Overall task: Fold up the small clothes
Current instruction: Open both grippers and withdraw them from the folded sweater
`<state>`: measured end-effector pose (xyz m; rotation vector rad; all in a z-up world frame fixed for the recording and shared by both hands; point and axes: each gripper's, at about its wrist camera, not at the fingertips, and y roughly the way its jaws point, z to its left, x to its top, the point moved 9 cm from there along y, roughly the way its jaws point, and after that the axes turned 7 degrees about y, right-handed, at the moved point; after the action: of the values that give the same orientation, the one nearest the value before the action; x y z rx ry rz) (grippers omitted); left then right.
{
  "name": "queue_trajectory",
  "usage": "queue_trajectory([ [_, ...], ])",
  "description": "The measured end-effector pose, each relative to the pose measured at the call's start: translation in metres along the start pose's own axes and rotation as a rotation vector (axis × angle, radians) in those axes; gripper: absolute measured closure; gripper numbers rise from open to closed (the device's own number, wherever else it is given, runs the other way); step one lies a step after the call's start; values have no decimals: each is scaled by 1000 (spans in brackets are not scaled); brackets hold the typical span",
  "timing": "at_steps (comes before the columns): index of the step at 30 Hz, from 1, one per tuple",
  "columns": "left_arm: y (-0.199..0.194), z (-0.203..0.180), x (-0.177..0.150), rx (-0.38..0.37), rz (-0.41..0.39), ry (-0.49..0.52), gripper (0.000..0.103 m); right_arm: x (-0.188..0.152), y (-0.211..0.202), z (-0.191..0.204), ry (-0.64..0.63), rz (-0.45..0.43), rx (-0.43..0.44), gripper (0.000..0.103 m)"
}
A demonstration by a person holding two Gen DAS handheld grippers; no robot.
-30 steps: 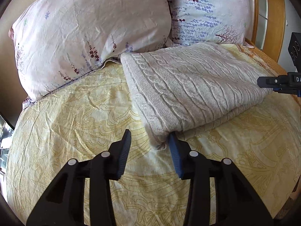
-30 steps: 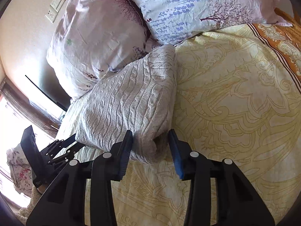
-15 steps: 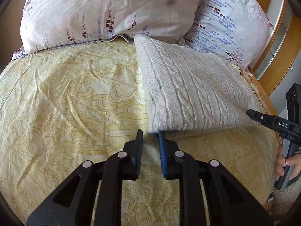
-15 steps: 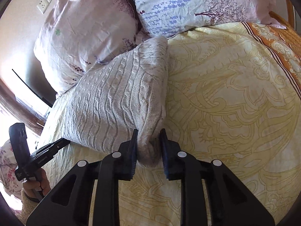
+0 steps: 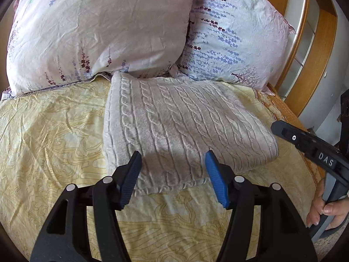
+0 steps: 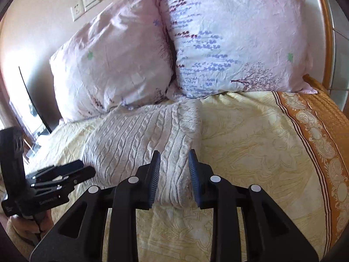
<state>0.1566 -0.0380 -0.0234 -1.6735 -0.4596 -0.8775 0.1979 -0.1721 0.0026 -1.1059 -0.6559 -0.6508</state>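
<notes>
**Sweater folded on the bed, one gripper let go**

Sweater (image 5: 174,126), grey cable knit and folded into a thick rectangle, lay on the yellow patterned bedspread (image 5: 54,131), its far edge touching the two floral pillows (image 5: 98,32).

The left gripper (image 5: 173,166) stood with its blue pads spread wide above the sweater's near edge; its jaws had just been opening and pressed on nothing. The right gripper (image 6: 174,170) held its pads narrow on either side of the sweater's near right corner, which bulged between them; whether they clenched the knit could not be told.

Each gripper showed at the edge of the other's view, a hand (image 5: 327,214) wrapped around the right one's handle. A wooden frame (image 5: 322,50) rose beside the bed, and wall switches (image 6: 86,3) sat above the pillows.
</notes>
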Motion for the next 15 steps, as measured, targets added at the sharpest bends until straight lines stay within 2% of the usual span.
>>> queue_trajectory([
  [4, 11, 1, -5, 28, 28, 14, 40, -14, 21, 2, -17, 76, -24, 75],
  [7, 20, 2, -11, 32, 61, 22, 40, -29, 38, -3, -25, 160, -80, 75],
  [11, 31, 3, -14, 35, 87, 20, 39, -27, 42, -1, -70, 152, -126, 73],
  [13, 30, 1, -13, 42, 83, 33, 38, -25, 39, -1, -62, 152, -110, 72],
  [14, 25, 0, -13, 43, 76, 40, 38, -22, 33, -2, -30, 146, -83, 69],
  [15, 16, 0, -14, 39, 64, 45, 37, -19, 25, -3, 7, 130, -53, 57],
])
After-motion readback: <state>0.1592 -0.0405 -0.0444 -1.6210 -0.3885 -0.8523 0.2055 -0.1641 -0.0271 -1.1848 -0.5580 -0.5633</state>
